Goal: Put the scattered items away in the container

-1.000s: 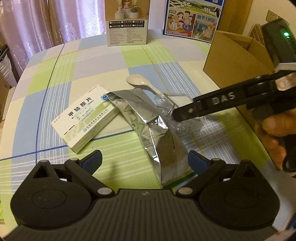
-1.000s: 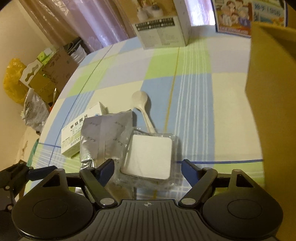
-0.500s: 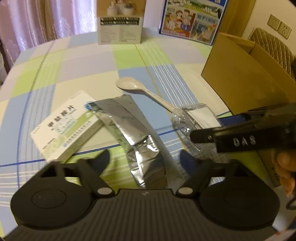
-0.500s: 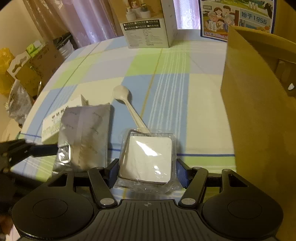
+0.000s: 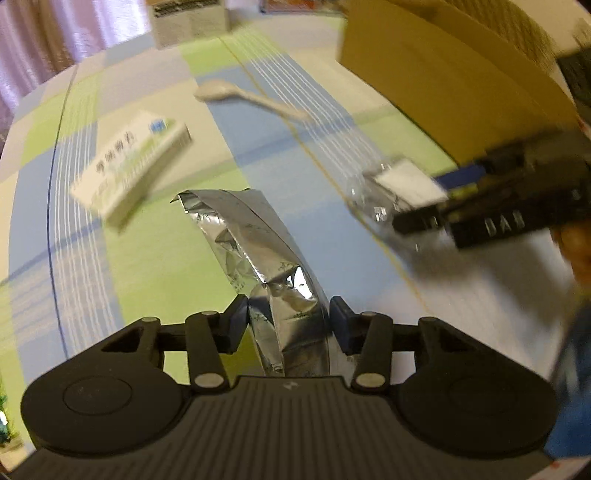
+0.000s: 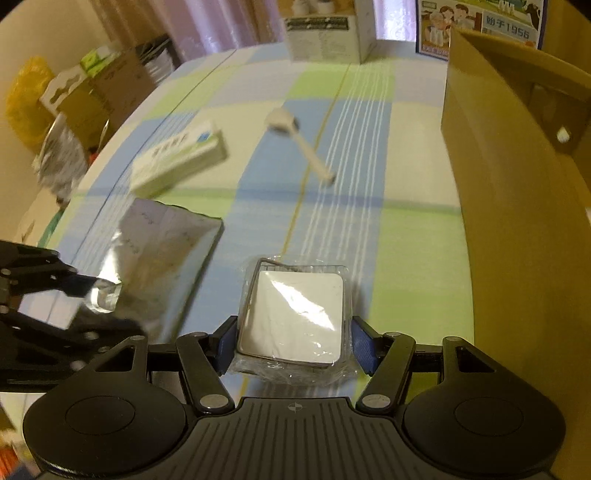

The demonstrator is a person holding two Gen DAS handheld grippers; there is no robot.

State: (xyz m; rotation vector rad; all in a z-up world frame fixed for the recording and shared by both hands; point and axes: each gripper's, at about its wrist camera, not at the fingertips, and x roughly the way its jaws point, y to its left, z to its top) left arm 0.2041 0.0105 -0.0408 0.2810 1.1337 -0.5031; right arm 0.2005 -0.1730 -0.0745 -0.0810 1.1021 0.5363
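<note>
A silver foil pouch (image 5: 258,251) runs up between the fingers of my left gripper (image 5: 288,314). Its jaws are closing and both pads press on the crumpled near end. In the right wrist view the pouch (image 6: 159,251) hangs tilted from one of those fingertips (image 6: 79,284). My right gripper (image 6: 291,332) is shut on a clear-wrapped white square packet (image 6: 295,317), held above the cloth. That packet (image 5: 402,184) also shows in the left wrist view. The open cardboard box (image 6: 509,184) stands close on the right. A white medicine box (image 5: 133,166) and a white spoon (image 5: 236,94) lie on the table.
The round table wears a blue, green and cream checked cloth (image 6: 369,221). A printed product box (image 6: 325,37) and a picture carton (image 6: 480,26) stand at its far edge. Beyond the left edge are cardboard boxes (image 6: 99,88) and a yellow bag (image 6: 26,103).
My left gripper has shut on the foil pouch and drawn it off the medicine box. The right gripper has shut on the wrapped packet and carried it away from the spoon, nearer the cardboard box.
</note>
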